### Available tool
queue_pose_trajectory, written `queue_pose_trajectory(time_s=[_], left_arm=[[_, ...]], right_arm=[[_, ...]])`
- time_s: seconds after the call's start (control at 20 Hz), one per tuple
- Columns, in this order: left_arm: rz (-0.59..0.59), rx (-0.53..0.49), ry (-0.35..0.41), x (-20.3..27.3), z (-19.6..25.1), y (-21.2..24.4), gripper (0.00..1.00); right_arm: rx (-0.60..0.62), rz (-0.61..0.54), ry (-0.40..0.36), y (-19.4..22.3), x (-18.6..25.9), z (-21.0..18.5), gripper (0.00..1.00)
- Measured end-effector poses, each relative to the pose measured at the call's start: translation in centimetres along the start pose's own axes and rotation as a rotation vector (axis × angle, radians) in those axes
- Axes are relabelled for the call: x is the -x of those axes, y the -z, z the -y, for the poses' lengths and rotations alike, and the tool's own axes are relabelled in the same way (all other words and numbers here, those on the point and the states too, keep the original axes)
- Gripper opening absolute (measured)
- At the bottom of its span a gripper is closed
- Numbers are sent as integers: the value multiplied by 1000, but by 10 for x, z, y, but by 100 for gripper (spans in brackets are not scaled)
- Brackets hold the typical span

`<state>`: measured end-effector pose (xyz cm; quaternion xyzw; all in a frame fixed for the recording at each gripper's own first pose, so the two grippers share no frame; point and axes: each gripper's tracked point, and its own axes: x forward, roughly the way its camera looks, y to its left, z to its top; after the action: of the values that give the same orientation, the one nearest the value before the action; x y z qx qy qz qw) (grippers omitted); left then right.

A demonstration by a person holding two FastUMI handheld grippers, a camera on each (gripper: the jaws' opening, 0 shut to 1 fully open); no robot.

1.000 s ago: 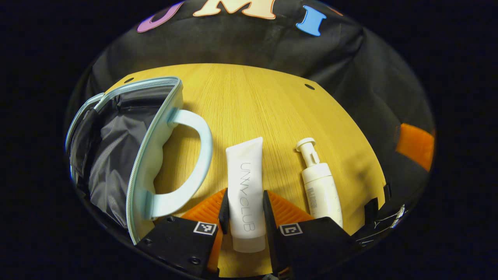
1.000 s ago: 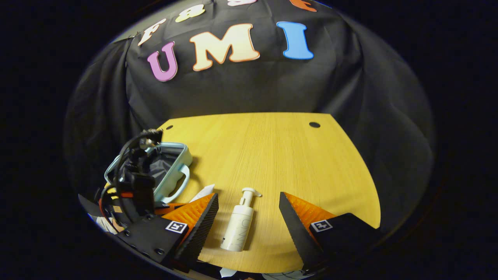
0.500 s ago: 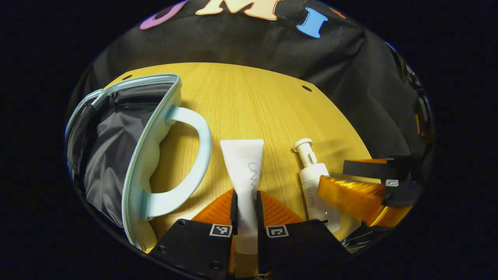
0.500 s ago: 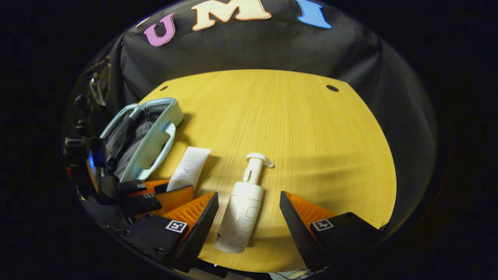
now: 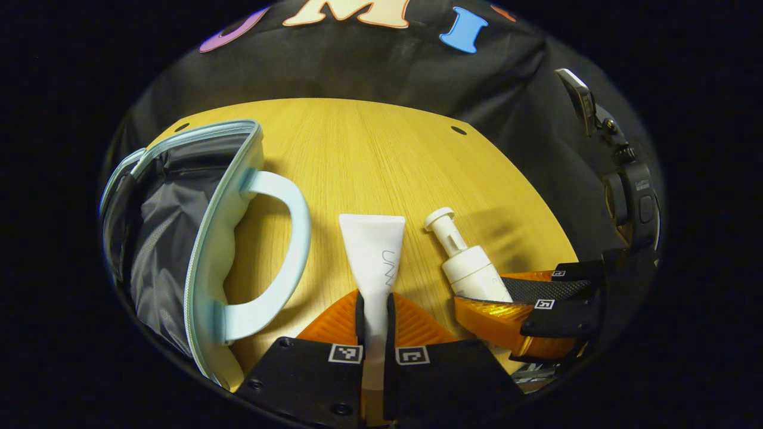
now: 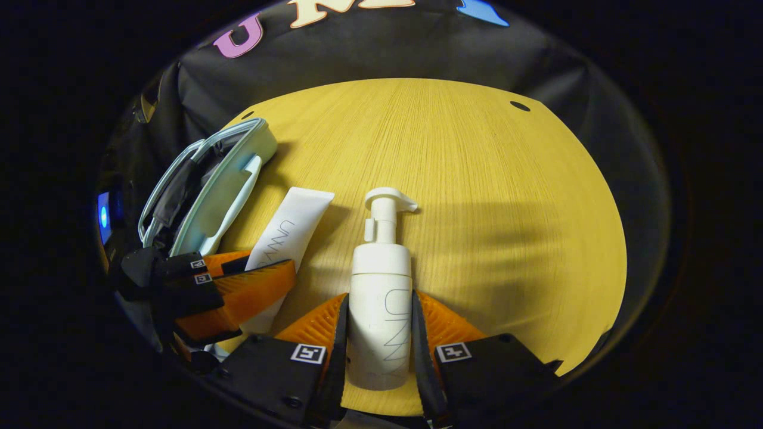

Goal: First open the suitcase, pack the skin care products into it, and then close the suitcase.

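Since a second ago your right gripper point(image 6: 377, 333) closed around the white pump bottle point(image 6: 381, 292); left gripper point(image 5: 374, 322) squeezes the white tube point(image 5: 374, 262); both ready for the open pale-blue suitcase point(image 5: 197, 238) on the left.

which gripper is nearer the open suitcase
Left. The left gripper, clamped on the white tube, sits just beside the suitcase handle; the right gripper, around the pump bottle, is farther off.

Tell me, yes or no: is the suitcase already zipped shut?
No: in the left gripper view the suitcase lies open on the table, its dark lining exposed.
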<state>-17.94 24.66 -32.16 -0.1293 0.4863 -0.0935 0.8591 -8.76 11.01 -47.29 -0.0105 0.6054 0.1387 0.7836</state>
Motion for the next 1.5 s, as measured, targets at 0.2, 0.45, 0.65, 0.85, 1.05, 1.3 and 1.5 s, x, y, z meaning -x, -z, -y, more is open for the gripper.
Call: queue_pose_trajectory(time_s=[0.2, 0.45, 0.65, 0.85, 1.05, 1.3, 1.5], left_arm=[[52, -86, 46, 15, 18, -25, 4], [127, -135, 72, 41, 29, -79, 4], [168, -139, 6, 64, -8, -115, 4], [155, -94, -95, 84, -79, -117, 4], [114, -12, -187, 94, -153, -98, 4], [35, 32, -232, 84, -212, -61, 4], [-21, 83, -251, 73, -239, -34, 4]], right_arm=[[-61, 13, -16, 2, 0, 0, 53], [-67, 25, -8, -1, 0, 2, 53], [-91, 35, -3, -2, 0, 2, 52], [-148, 46, -6, -7, 2, 1, 53], [-190, 108, -21, -35, 17, -10, 52], [-237, 169, -76, -79, 36, -48, 52], [-242, 218, -116, -106, 51, -81, 51]])
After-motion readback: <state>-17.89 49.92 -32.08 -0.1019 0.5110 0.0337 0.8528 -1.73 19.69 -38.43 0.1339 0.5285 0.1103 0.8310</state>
